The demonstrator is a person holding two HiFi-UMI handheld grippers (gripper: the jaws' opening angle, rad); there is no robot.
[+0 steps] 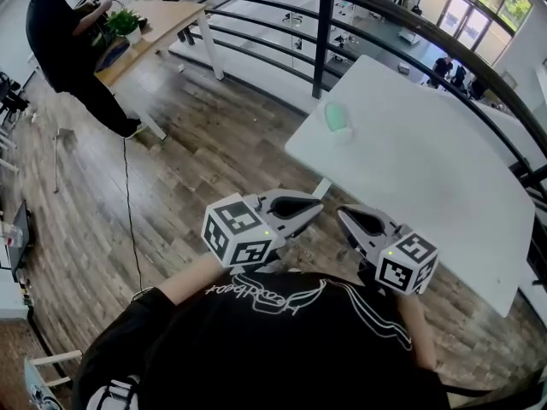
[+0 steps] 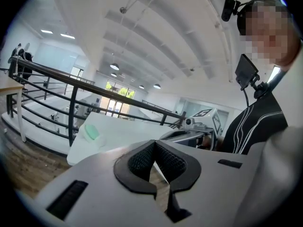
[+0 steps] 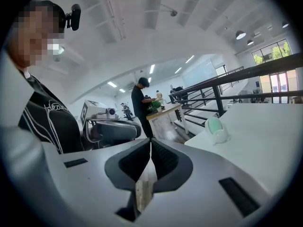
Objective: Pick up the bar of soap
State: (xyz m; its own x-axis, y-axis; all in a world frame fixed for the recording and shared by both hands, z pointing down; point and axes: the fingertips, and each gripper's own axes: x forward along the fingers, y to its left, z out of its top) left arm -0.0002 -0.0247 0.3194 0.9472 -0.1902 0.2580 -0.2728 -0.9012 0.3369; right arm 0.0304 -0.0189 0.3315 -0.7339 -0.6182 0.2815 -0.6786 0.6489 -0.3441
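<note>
The wooden floor point(image 1: 171, 178) spreads below a black railing point(image 1: 325, 24). A white table point(image 1: 427, 178) stands just ahead of the person holding the grippers. Far to the left, another person point(image 1: 64, 41) stands at a wooden table point(image 1: 167, 15) with a plant point(image 1: 125, 22) on it. The left gripper point(image 1: 318, 200) and right gripper point(image 1: 343, 213) hover close to the wearer's chest, short of the table's near edge, side by side. Each has its fingers clenched tip to tip on nothing. The pale green bar of soap point(image 1: 338, 118) lies in a small white dish near the table's far left corner, well apart from both grippers and untouched.
</note>
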